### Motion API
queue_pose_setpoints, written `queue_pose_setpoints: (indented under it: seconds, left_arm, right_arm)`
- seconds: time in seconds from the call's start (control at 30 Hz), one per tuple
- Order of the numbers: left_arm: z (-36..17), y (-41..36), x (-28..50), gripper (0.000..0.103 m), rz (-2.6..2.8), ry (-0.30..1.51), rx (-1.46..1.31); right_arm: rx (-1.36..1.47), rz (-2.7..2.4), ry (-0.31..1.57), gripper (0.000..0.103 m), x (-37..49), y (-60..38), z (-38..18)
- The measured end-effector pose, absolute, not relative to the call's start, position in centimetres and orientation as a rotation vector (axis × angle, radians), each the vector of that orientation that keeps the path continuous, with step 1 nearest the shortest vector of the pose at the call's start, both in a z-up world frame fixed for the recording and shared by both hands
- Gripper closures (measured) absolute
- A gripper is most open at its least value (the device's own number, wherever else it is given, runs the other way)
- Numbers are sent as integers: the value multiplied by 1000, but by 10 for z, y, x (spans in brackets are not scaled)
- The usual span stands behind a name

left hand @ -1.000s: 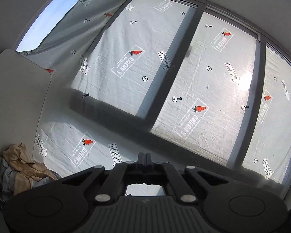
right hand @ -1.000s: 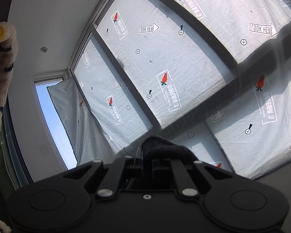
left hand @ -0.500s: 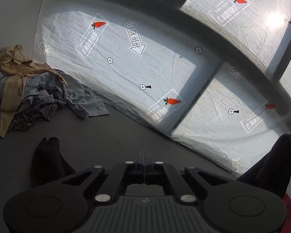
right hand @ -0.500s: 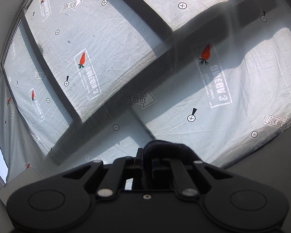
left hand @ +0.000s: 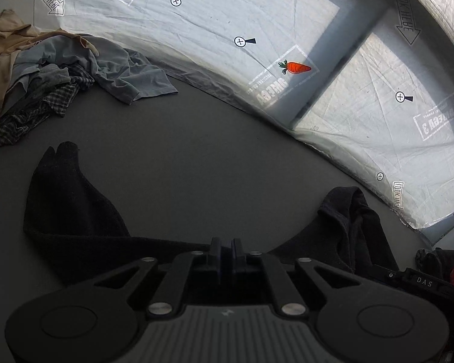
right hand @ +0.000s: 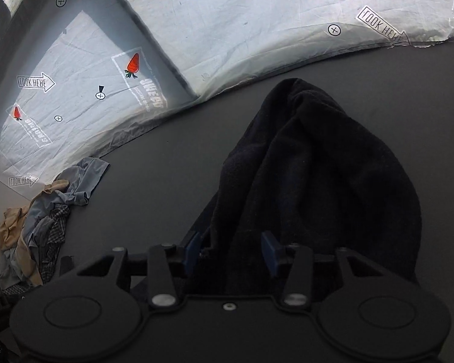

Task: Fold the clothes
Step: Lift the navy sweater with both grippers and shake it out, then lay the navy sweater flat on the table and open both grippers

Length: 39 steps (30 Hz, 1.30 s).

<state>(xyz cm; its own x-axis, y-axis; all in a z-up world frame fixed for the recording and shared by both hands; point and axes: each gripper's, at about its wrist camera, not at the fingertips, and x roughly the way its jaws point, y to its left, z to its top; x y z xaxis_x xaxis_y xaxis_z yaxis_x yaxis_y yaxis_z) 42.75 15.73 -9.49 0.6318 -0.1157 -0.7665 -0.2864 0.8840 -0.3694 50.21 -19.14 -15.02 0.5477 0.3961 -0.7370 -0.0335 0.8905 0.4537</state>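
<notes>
The black garment (right hand: 317,166) lies spread on the dark table (left hand: 196,151) for folding; beside it the left gripper (left hand: 226,248) stays nearly clenched on its edge while the right gripper (right hand: 231,249) is opening, cloth loose between its jaws.

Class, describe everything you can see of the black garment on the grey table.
The black garment looks like thick, fuzzy knit. It lies crumpled and unfolded on the grey table, one part stretching left, another bunched right. The left gripper pinches its edge, jaws just starting to open; the right gripper is opening with cloth between its fingers.
</notes>
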Motion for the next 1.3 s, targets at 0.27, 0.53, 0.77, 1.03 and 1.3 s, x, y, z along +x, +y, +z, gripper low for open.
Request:
queue_pose_setpoints:
  seconds: [0.27,0.53,0.77,1.03,1.3]
  left_arm:
    - [-126,151,443,90,94,995,-483]
    - [-130,180,455,89,175,947,-598]
    - [-120,194,452,74,255,896,-540]
    - [-161,176,444,50,117,1014,-440]
    - [-202,139,449,40,-49,1100,-365]
  right_arm:
    - [246,281,1096,66,527,-126,-179]
    - [228,517,872,92,639,-51,-89]
    - [131,564,612,59,687,-5,-6]
    - [-149,438,837,58,581,-59,-114]
    - [-161,376,1055,57,514,-79,-197]
